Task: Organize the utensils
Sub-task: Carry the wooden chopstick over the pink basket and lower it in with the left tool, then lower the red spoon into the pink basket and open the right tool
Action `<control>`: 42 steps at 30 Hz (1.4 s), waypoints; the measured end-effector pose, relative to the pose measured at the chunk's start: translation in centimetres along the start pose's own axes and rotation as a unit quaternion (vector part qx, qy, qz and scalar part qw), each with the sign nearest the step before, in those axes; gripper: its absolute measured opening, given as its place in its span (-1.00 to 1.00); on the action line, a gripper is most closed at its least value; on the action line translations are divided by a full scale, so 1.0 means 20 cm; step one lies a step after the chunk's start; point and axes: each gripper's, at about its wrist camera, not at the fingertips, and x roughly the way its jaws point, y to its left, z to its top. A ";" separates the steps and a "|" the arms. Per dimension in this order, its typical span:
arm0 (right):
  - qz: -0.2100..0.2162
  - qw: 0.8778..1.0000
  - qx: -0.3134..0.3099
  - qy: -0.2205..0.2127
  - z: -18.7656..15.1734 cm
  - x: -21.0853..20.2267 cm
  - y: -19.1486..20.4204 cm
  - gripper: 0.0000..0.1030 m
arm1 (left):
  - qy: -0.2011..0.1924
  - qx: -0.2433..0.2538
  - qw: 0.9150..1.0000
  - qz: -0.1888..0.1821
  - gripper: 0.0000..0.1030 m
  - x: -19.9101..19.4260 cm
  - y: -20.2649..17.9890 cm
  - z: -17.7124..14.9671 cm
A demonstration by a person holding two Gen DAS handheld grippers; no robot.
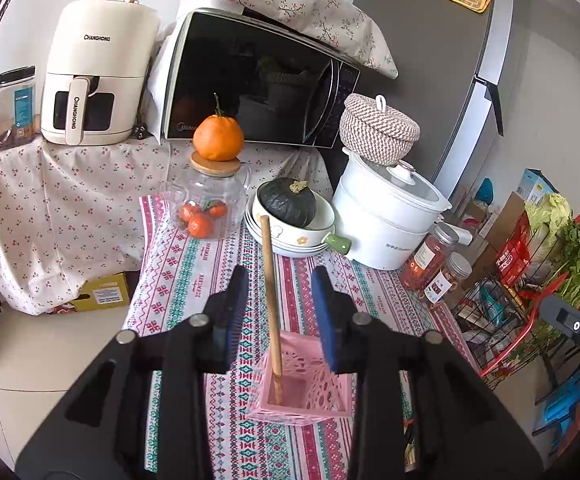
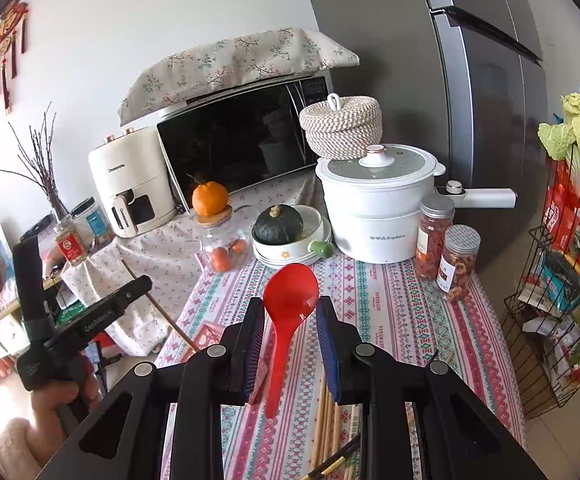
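The left gripper (image 1: 280, 312) stands spread, its pads clear of a wooden stick (image 1: 271, 292) that leans upright in the pink basket (image 1: 310, 396) at lower centre on the counter (image 1: 178, 276). The right gripper (image 2: 290, 344) pinches a red spoon (image 2: 288, 312) low on its neck, bowl up, mid-frame. The spoon looks light, stiff, slick plastic, so gripping near the bowl seems steadier. Loose chopsticks (image 2: 324, 420) at bottom centre look thin and prone to roll.
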 end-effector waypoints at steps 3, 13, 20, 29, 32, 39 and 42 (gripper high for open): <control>0.016 1.000 0.001 -0.013 0.03 0.00 0.08 -0.48 | -0.003 -0.010 1.000 -0.001 0.20 -0.04 0.02 0.01; 0.026 0.999 -0.009 -0.039 0.08 0.14 0.24 -0.48 | 0.040 -0.002 0.998 0.056 0.94 -0.17 0.08 -0.05; 0.022 0.999 -0.025 0.007 0.06 0.36 0.31 -0.48 | 0.069 0.012 0.995 0.071 0.94 -0.18 0.15 -0.12; 0.022 0.996 -0.031 0.087 -0.04 0.61 0.32 -0.46 | 0.081 0.009 0.994 0.077 0.94 -0.16 0.18 -0.13; 0.030 0.995 -0.017 0.098 -0.04 0.61 0.29 0.15 | 0.087 0.006 0.994 0.069 0.94 -0.15 0.17 -0.13; 0.035 0.996 0.024 0.080 0.01 0.44 0.17 0.74 | 0.105 0.009 0.993 0.058 0.95 -0.17 0.12 -0.17; 0.022 0.995 0.029 0.092 -0.01 0.39 0.09 0.90 | 0.117 0.015 0.992 0.054 0.95 -0.18 0.08 -0.21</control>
